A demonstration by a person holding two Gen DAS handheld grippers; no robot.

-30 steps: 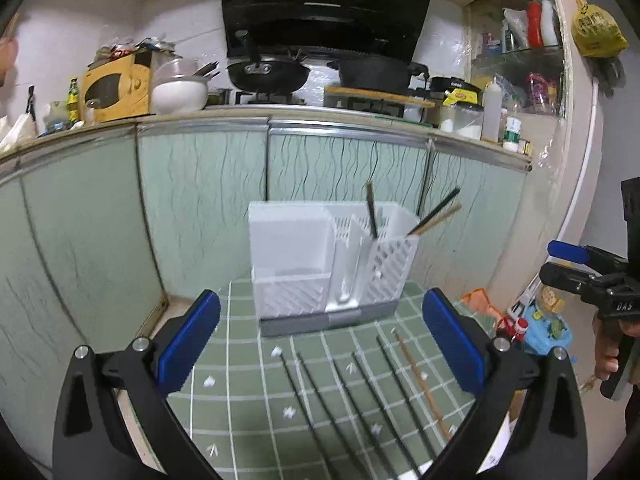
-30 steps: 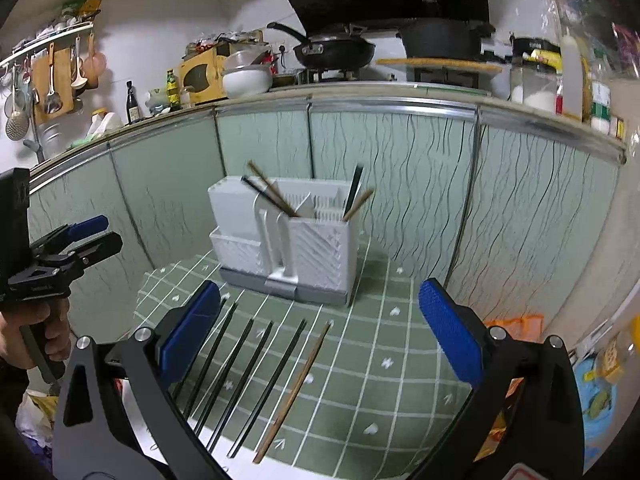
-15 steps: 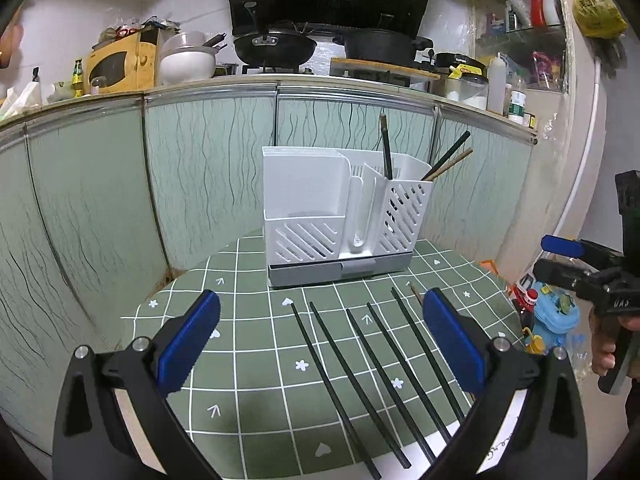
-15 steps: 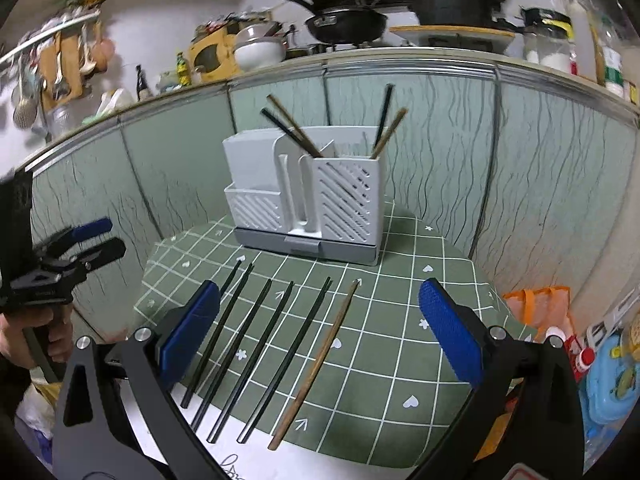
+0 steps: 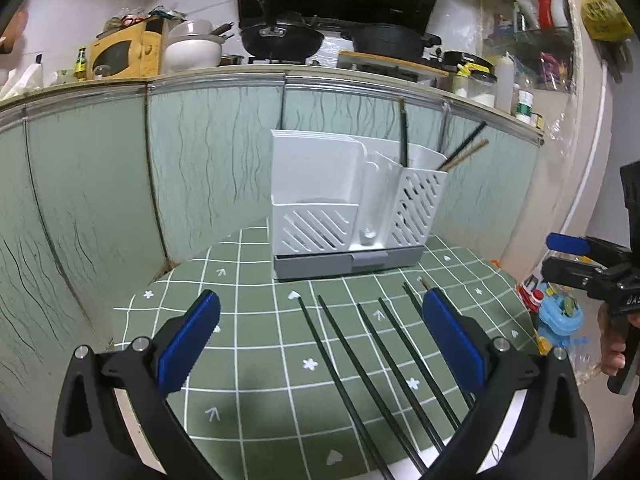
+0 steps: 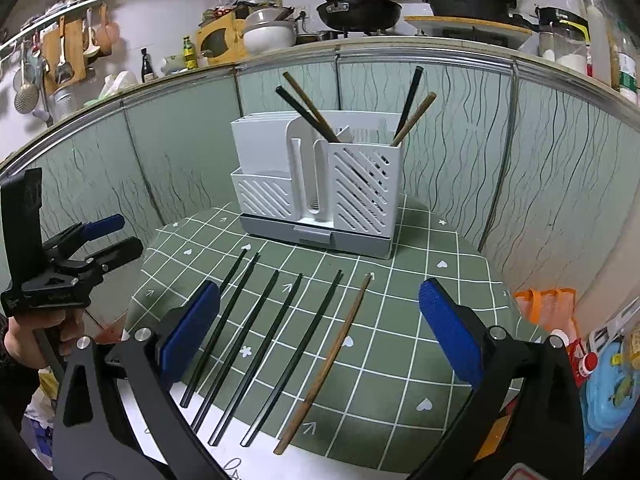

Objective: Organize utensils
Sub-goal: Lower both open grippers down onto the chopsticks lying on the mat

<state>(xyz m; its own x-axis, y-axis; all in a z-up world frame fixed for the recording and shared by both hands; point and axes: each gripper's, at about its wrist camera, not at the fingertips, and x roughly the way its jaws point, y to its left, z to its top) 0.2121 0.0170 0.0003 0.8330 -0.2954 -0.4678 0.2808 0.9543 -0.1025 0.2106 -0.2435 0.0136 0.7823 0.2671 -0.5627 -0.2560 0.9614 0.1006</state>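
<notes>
The white slotted utensil holder (image 6: 320, 184) on a grey base stands at 12 o'clock on the green checked tablecloth (image 6: 420, 320), with four chopsticks leaning in its right compartment. Five black chopsticks (image 6: 256, 336) and one brown wooden chopstick (image 6: 328, 360) lie side by side in front. Left gripper (image 5: 320, 344) and right gripper (image 6: 320, 328) both gape wide, empty. The lettering on the tools is too blurred to read.
</notes>
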